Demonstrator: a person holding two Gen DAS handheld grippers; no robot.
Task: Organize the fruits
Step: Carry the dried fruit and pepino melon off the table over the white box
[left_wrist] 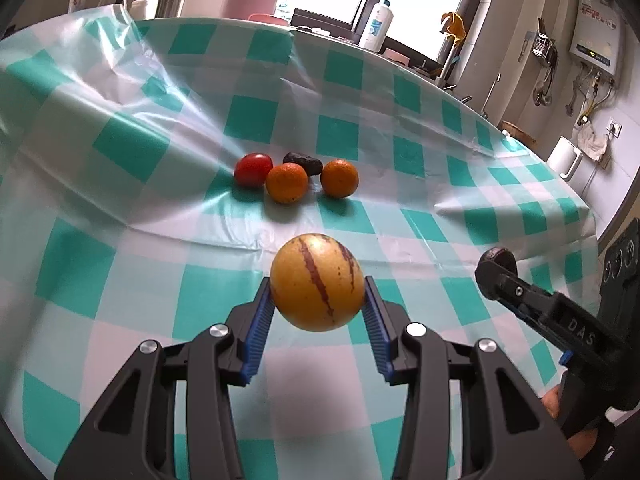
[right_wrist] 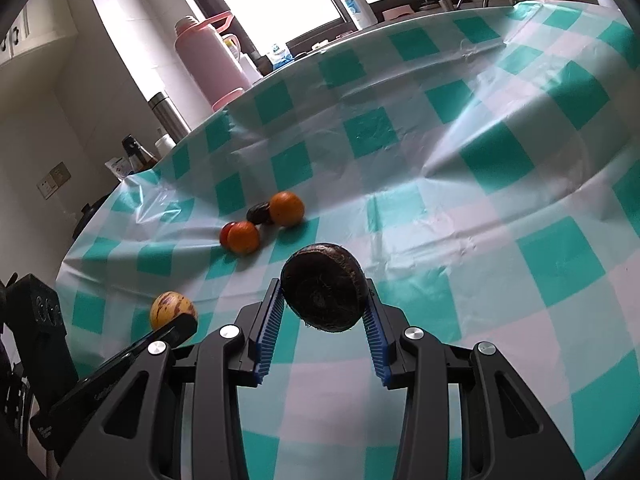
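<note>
My left gripper is shut on a yellow melon with purple stripes, held above the green-and-white checked tablecloth. My right gripper is shut on a dark brown round fruit; in the left wrist view it shows at the right edge as the right gripper. Farther along the table lies a small cluster: a red tomato, two oranges and a dark fruit. In the right wrist view the striped melon and the left gripper's finger appear at lower left.
The plastic cloth is creased and billows up at the far left. Beyond the table edge stand a pink thermos, a steel flask, a white bottle on the window sill, and a white kettle at the right.
</note>
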